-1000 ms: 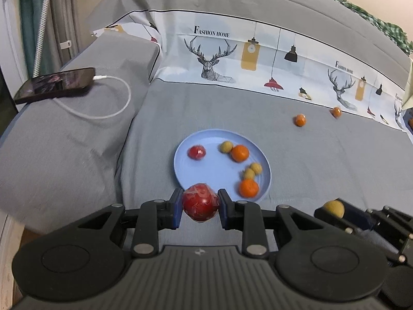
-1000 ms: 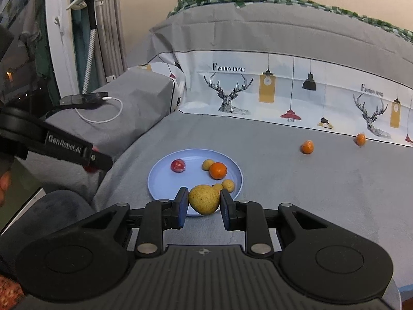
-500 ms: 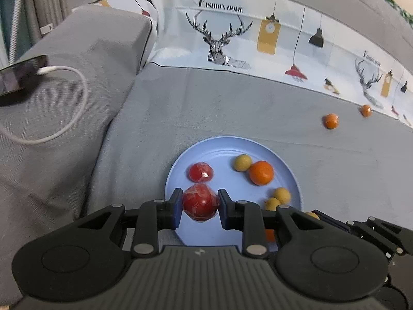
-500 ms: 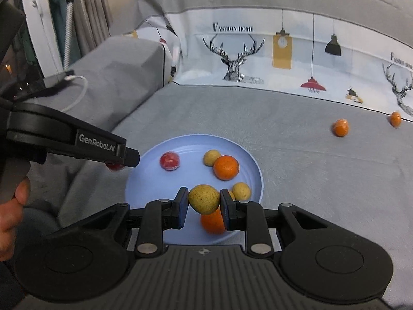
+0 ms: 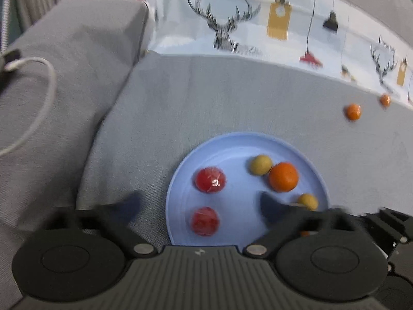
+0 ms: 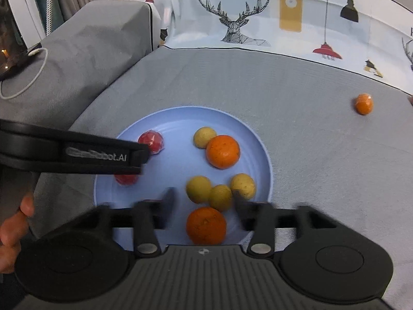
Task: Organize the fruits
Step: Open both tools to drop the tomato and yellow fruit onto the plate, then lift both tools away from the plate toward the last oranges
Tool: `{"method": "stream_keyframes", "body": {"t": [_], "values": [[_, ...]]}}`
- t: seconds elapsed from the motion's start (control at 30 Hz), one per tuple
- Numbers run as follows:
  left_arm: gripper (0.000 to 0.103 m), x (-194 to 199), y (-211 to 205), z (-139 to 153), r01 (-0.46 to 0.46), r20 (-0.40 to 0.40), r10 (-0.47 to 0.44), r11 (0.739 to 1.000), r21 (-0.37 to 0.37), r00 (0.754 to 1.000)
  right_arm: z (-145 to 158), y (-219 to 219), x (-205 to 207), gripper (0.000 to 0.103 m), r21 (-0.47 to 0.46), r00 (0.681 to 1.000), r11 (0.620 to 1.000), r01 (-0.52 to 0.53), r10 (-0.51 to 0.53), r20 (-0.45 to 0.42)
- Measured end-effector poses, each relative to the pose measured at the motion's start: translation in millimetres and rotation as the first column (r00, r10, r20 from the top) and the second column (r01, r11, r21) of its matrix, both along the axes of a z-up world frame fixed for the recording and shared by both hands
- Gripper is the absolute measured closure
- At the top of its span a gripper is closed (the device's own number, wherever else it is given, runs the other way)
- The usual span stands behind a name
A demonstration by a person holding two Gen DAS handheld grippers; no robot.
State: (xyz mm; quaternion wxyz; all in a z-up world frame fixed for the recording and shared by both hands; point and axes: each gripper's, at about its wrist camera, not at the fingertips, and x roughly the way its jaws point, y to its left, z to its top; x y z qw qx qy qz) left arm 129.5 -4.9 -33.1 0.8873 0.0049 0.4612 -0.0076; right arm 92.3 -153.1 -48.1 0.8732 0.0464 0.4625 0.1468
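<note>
The blue plate on the bed holds both dropped fruits: the red fruit and the yellow fruit. Left hand-held gripper and right hand-held gripper have just been opening, released; lift straight up to avoid nudging them.

Black plastic tool, ribbed grey deck, silver screws, other tool lettered "GenRobot.AI"

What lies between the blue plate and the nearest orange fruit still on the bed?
Bare grey bedsheet only, between blue plate and orange fruit, in the right wrist view.
</note>
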Motion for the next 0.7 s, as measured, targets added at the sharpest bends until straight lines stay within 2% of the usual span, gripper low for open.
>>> {"method": "stream_keyframes", "body": {"t": [0.03, 0.07, 0.17, 0.27, 0.4, 0.6, 0.7], "values": [[0.000, -4.6, 0.1, 5.8, 0.000, 0.010, 0.000, 1.000, -0.004, 1.000, 5.8, -1.9, -4.1, 0.022, -0.003, 1.000, 1.000, 0.004, -0.004, 0.009], [0.000, -9.4, 0.0, 11.6, 0.009, 0.006, -0.009, 1.000, -0.006, 1.000, 12.5, -4.2, -10.8, 0.015, -0.006, 1.000, 1.000, 0.005, -0.005, 0.018], [0.000, -27.8, 0.0, 24.6, 0.009, -0.028, -0.009, 1.000, -0.011, 1.000, 30.2, -11.9, -35.6, 0.002, -0.011, 1.000, 1.000, -0.015, 0.015, 0.026], [0.000, -52.4, -1.8, 33.5, 0.003, -0.068, -0.004, 1.000, -0.005, 0.998, 44.6, -18.1, -66.7, 0.001, -0.013, 0.999, 1.000, -0.025, 0.025, 0.033], [0.000, -90.6, -3.7, 46.1, 0.016, -0.093, -0.015, 1.000, 0.013, 0.996, 62.0, -27.2, -102.1, 0.001, -0.010, 0.999, 0.999, 0.031, -0.030, 0.042], [0.000, -144.9, -4.7, 70.3, 0.013, -0.052, -0.010, 0.998, 0.060, 0.999, 89.8, -33.1, -152.3, 0.001, -0.031, 0.984, 0.995, 0.097, -0.091, 0.151], [0.000, -165.6, -5.7, 80.2, 0.007, -0.026, -0.005, 0.998, 0.064, 1.000, 103.1, -36.1, -173.8, 0.001, -0.008, 0.974, 0.992, 0.127, -0.123, 0.192]]}}
